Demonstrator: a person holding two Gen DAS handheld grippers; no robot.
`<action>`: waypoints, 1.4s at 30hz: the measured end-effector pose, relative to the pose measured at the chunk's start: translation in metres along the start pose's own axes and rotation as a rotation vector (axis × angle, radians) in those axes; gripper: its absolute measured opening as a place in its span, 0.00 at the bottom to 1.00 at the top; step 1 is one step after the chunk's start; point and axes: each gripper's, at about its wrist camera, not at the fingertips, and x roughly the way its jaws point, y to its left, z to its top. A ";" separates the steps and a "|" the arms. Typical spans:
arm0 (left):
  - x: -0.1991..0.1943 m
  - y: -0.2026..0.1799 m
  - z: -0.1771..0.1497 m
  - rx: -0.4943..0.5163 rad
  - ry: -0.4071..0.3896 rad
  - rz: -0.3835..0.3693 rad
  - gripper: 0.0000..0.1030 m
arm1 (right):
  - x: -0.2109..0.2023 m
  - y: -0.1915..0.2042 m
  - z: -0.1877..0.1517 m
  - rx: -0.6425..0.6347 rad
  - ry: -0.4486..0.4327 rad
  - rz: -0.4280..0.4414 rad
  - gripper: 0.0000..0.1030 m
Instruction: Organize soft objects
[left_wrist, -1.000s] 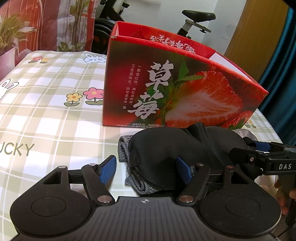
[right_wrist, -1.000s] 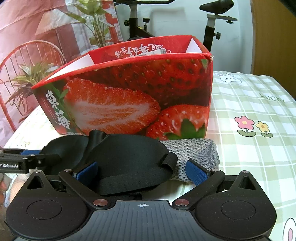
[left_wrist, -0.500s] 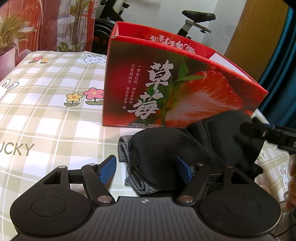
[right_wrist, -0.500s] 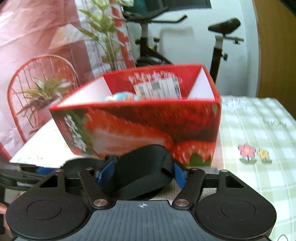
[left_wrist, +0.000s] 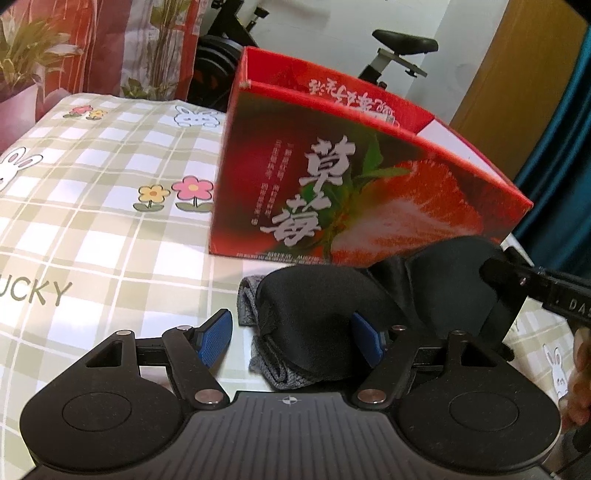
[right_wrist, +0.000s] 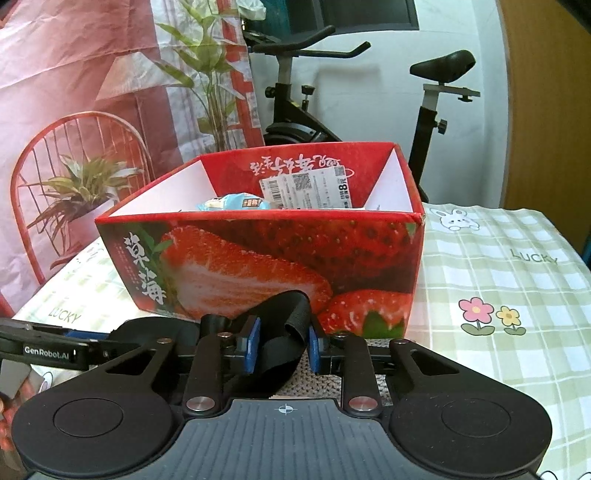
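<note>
A black padded eye mask (left_wrist: 317, 310) lies on a folded grey cloth (left_wrist: 273, 373) in front of the red strawberry box (left_wrist: 332, 192). My right gripper (right_wrist: 282, 345) is shut on the mask's black strap end (right_wrist: 284, 339) and lifts that end; it also shows in the left wrist view (left_wrist: 517, 280). My left gripper (left_wrist: 291, 338) is open, its blue pads either side of the mask's left cup. The box (right_wrist: 280, 254) is open on top and holds a blue packet (right_wrist: 236, 202) and a white label (right_wrist: 306, 186).
The table wears a green checked cloth (left_wrist: 92, 206) with flowers and rabbits. An exercise bike (right_wrist: 303, 96) stands behind the box. A red chair with a plant (right_wrist: 74, 177) is at the left. Teal curtain (left_wrist: 561, 166) at the right.
My right gripper has closed on the mask's strap end and risen, lifting that side of the mask off the table. My left gripper stays open and still.
</note>
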 end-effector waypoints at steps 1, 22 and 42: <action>-0.001 0.000 0.001 -0.002 -0.005 -0.002 0.71 | 0.000 0.001 0.000 -0.001 0.000 0.001 0.23; -0.006 0.013 0.001 -0.075 0.009 -0.035 0.70 | 0.009 0.000 -0.011 0.009 0.067 0.001 0.23; -0.026 0.009 0.021 -0.040 -0.086 -0.140 0.17 | -0.009 0.004 0.009 0.007 0.010 0.070 0.17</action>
